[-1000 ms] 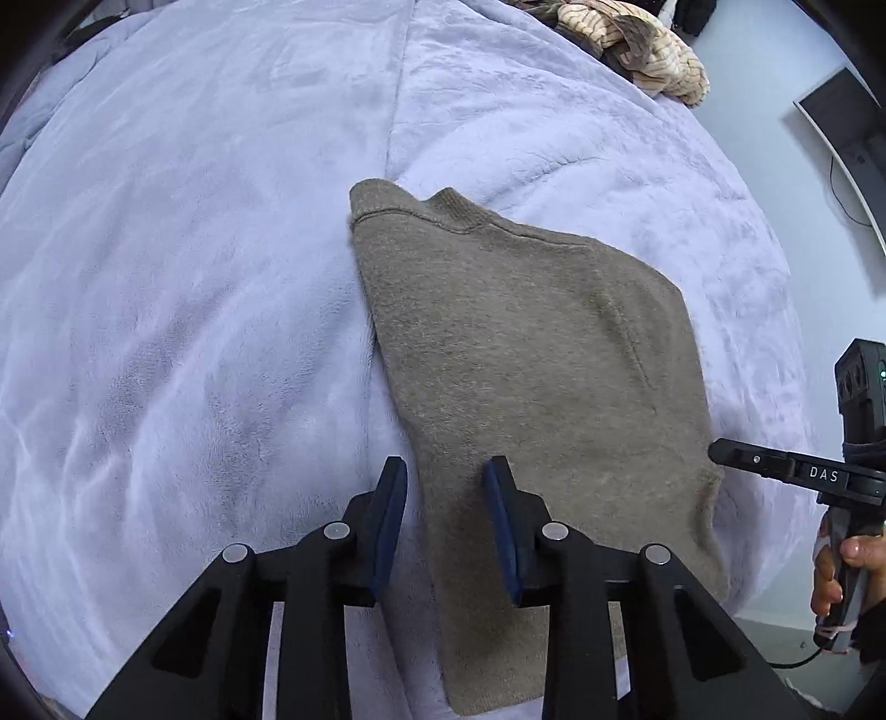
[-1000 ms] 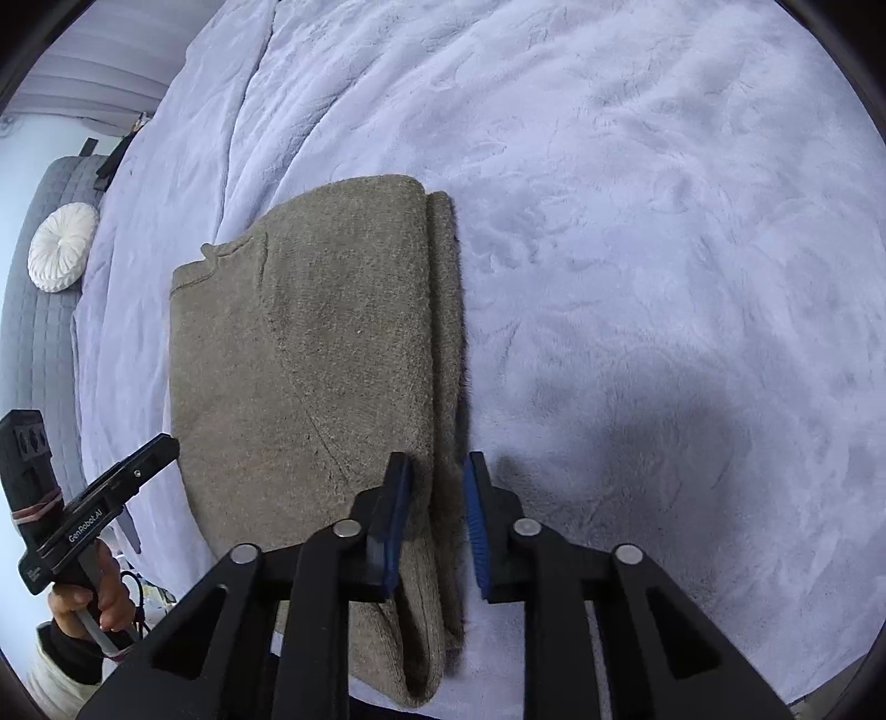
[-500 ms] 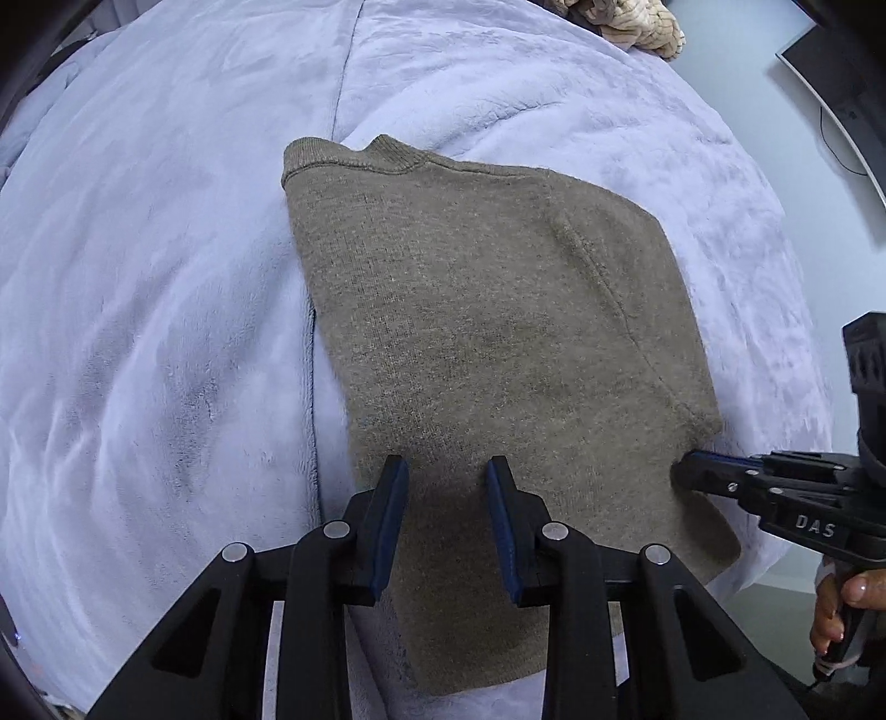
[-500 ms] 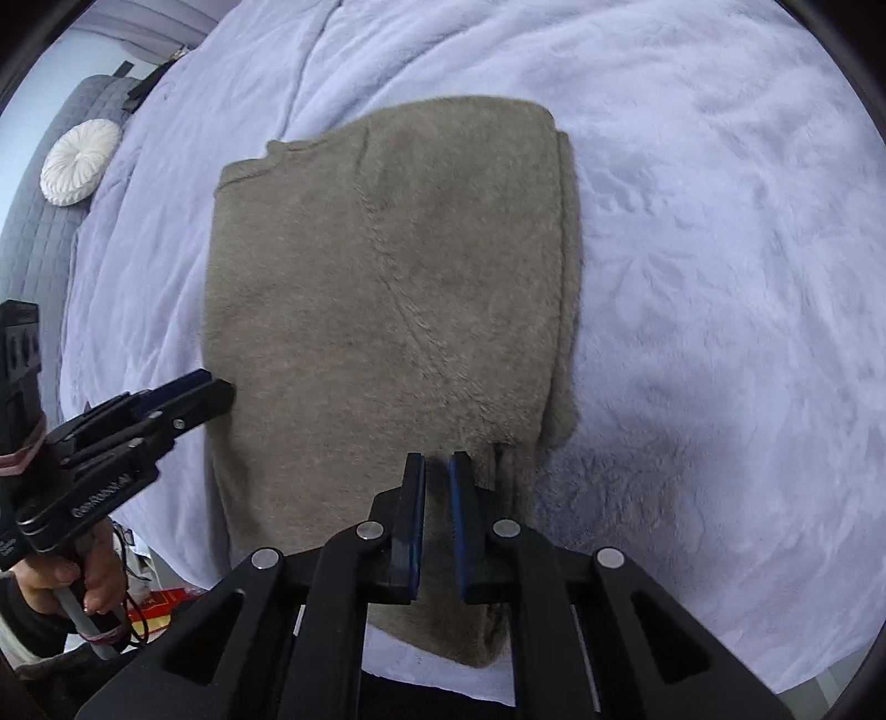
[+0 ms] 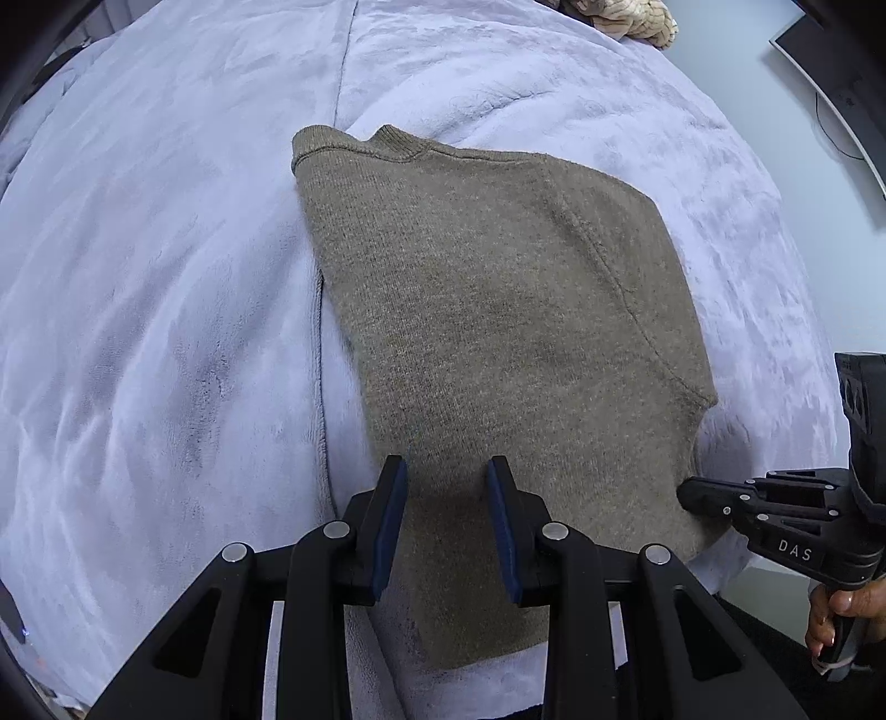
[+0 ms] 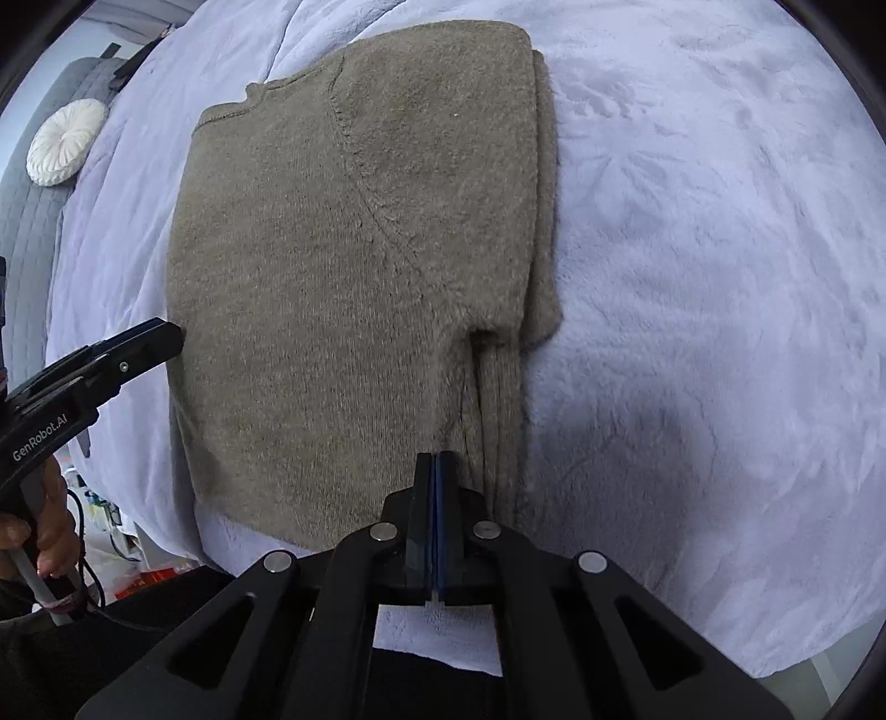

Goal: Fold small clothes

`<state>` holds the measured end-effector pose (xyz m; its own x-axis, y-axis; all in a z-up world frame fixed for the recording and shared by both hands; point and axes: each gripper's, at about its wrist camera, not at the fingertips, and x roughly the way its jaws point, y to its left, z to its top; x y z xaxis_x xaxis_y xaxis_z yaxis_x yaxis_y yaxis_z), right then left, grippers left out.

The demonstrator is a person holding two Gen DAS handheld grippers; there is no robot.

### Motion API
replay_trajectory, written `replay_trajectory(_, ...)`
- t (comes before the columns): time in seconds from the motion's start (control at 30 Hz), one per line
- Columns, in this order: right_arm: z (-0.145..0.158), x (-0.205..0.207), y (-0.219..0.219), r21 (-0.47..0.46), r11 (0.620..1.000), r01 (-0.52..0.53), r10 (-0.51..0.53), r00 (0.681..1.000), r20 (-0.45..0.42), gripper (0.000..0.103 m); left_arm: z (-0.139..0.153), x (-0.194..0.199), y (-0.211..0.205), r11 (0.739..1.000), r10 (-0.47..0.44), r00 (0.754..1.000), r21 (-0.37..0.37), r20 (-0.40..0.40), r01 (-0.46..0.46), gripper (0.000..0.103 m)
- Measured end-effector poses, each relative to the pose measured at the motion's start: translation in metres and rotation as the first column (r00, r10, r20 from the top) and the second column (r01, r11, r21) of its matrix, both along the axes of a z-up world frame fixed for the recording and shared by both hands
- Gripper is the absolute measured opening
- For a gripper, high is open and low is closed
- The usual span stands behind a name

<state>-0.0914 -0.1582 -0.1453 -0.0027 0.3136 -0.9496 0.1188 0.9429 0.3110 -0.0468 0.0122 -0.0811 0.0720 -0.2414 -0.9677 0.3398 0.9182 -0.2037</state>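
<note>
An olive-brown knit sweater (image 5: 498, 332) lies flat on the lavender blanket, folded lengthwise with its sleeve tucked along one side; it also shows in the right wrist view (image 6: 354, 266). My left gripper (image 5: 446, 520) is open and hovers over the sweater's near hem, holding nothing. My right gripper (image 6: 436, 498) is shut, its pads pressed together just above the hem by the folded sleeve edge; no cloth shows between the pads. The right gripper's tip also shows in the left wrist view (image 5: 692, 493) at the sweater's side edge. The left gripper's tip shows in the right wrist view (image 6: 160, 338).
The lavender fleece blanket (image 5: 138, 277) covers the whole bed. A beige knitted garment (image 5: 626, 22) lies at the far edge. A white round cushion (image 6: 66, 141) rests on a grey sofa. A dark monitor (image 5: 830, 83) stands by the wall. The bed's edge is close below me.
My right gripper has closed from a narrow gap to fully shut and moved in over the sweater's hem. My left gripper stayed open and came forward over the sweater.
</note>
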Motion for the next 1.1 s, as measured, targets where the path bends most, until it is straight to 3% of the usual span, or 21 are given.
replay_trajectory(0.17,0.010,-0.003,-0.011,0.011,0.999,0.040,-0.040,0.999,0.018,0.000,-0.001,-0.011,0.005,0.999,-0.044,0.998,0.002,-0.036,0.044,0.032)
replay_trajectory(0.33,0.023,0.007,-0.021,0.009,0.997,0.075,-0.075,0.996,0.051,0.003,0.002,-0.012,0.012,1.000,-0.017,0.999,0.006,-0.035,0.018,0.032)
replay_trajectory(0.77,0.038,0.018,-0.020,-0.036,0.995,0.097,-0.095,0.995,0.039,0.003,0.022,0.008,0.019,0.998,0.042,0.999,0.039,0.001,-0.042,0.033)
replay_trajectory(0.87,0.045,0.025,-0.015,-0.062,0.995,0.080,-0.078,0.996,0.041,0.004,0.027,0.015,0.020,0.994,0.077,0.997,0.074,0.023,-0.079,0.063)
replay_trajectory(0.97,0.050,0.030,-0.010,-0.093,0.994,0.066,-0.062,0.997,0.042,0.018,0.032,0.017,0.022,0.993,0.084,0.996,0.076,0.038,-0.087,0.063)
replay_trajectory(1.03,0.054,0.032,-0.007,-0.109,0.992,0.066,-0.061,0.997,0.045,0.053,0.031,0.017,0.023,0.992,0.091,0.995,0.085,0.032,-0.093,0.063)
replay_trajectory(1.1,0.057,0.033,-0.005,-0.130,0.989,0.065,-0.059,0.997,0.054,0.058,0.029,0.017,0.023,0.991,0.096,0.995,0.093,0.017,-0.097,0.063)
